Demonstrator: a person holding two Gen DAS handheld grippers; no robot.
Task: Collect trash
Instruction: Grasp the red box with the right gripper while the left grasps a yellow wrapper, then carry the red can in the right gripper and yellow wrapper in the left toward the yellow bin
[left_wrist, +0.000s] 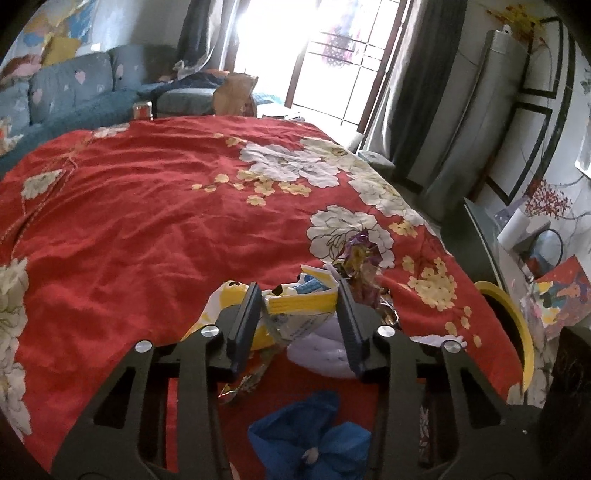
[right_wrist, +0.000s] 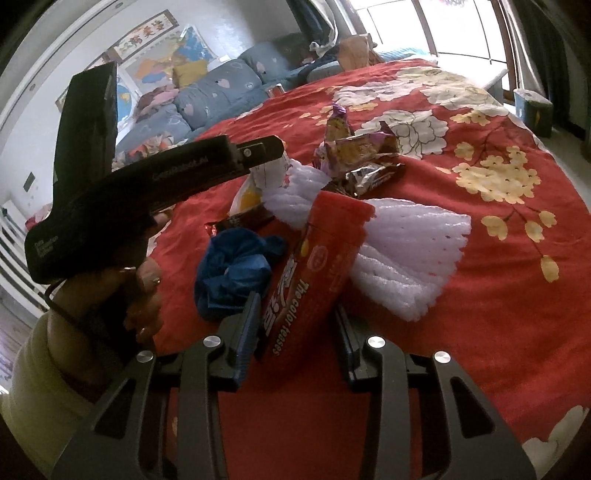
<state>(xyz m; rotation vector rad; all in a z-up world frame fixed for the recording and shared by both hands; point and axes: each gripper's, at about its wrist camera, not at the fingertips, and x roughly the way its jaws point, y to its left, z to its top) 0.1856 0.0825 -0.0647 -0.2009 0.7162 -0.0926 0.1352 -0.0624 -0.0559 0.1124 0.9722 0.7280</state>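
Two hand-held grippers work a heap of litter on a bed draped in a red floral cover. The left gripper has its fingers clamped on a yellow-edged packet, one pad against each end of the folded edge. Just beyond its right finger stands a purple wrapper; under the fingers lie white foam and, nearer the camera, a blue wad.

The right gripper straddles a red tube. The left finger lies against the tube's side; the right finger is mostly hidden behind it, so the grip looks made but cannot be confirmed from here. The blue wad sits just left of these fingers, the foam to their right, and brown wrappers well ahead of the tips. The person's left hand holds the other gripper at the far side of the heap.

To do the step well, both grips should be firm before lifting: thin packet film can slip, and the tube, caught near its lower end, may swing. A straight upward lift would keep the foam and loose wrappers from trailing along. A yellow-rimmed bin waits off the right of the left fingers, beside the bed.
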